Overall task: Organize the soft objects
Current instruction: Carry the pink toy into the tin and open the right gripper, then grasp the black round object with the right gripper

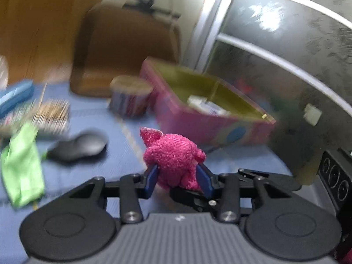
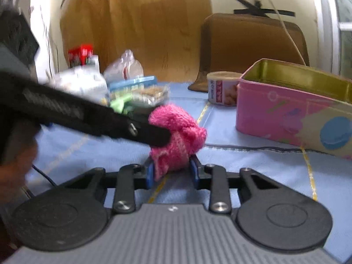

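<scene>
Two grippers had hold of one pink knitted cloth [image 2: 176, 136] at once. The left gripper [image 1: 178, 179] was clamped on it, blue pads pressing in from both sides, with the bunched cloth standing up just ahead of the jaws. The right gripper [image 2: 172, 169] had its jaws closed around the lower end of the same cloth, pads against the fabric on either side, though how firmly they bit was hard to judge.

That shared grip looked like the main risk. If the two hands pulled apart, the loose knit would likely stretch, or slip free of the weaker hold and drop onto the blue table cover [image 2: 242, 160]. The pink tin [image 1: 211, 118], open and lying beyond and to the right of the left jaws, seemed the probable destination; a clumsy swing could knock its rim.

Both grippers pointed forward and somewhat downward. In the right wrist view, the left one reached in from the left across the cloth's upper part.
</scene>
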{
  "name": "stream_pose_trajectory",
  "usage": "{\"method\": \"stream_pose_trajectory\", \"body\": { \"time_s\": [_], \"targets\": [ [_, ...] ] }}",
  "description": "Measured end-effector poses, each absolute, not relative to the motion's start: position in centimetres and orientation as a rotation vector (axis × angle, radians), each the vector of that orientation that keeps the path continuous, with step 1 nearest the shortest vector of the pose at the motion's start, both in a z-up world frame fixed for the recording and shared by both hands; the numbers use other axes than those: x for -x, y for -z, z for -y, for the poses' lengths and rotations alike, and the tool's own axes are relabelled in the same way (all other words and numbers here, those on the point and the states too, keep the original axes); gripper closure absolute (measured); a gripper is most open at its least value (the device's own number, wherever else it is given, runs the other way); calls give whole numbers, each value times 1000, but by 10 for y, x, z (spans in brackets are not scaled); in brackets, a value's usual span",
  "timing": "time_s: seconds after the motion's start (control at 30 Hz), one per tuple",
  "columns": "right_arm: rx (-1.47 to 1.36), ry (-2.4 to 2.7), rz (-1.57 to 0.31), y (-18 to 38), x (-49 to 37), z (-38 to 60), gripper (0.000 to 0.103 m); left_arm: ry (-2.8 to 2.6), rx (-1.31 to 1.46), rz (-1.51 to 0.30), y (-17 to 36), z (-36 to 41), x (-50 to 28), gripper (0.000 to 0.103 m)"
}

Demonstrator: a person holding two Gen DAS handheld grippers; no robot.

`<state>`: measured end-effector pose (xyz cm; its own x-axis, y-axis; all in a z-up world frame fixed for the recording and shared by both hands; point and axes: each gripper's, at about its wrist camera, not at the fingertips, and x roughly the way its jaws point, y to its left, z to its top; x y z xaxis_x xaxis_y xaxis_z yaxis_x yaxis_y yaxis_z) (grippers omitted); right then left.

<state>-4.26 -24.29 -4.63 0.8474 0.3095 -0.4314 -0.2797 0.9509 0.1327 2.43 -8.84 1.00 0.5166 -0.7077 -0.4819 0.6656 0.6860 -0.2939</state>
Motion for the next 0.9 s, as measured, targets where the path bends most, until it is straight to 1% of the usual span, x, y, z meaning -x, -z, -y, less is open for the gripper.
{"method": "stream_pose_trajectory", "body": {
  "time_s": [0.1,0.27,0.3,0.4,0.43,0.47,0.5,0.57,0.67,0.9],
  "targets": [
    [-63,-275,-373,32,48,253,68,857,70,-561,-28,99,-24,65],
    [-49,-203,-267,13,50,267,68,880,5,-480,-52,130,-32,61],
    [-46,-183,-256,11,46,270,68,883,-7,-468,-56,137,-37,59],
    [-88,-123,-236,4,27,286,67,866,-30,-445,-59,163,-56,48],
    [-99,-90,-222,3,17,291,66,848,-35,-448,-57,170,-61,47],
    [-99,-39,-213,5,8,295,62,830,-32,-451,-56,174,-65,46],
    [-89,24,-218,7,-3,299,56,819,-19,-461,-54,175,-68,46],
    [-106,80,-248,11,-16,307,55,821,17,-468,-51,167,-67,45],
    [-182,63,-246,17,-8,321,55,788,21,-445,-45,147,-59,44],
    [-167,26,-227,22,16,303,55,658,117,-482,-26,73,-52,44]
  ]
}}
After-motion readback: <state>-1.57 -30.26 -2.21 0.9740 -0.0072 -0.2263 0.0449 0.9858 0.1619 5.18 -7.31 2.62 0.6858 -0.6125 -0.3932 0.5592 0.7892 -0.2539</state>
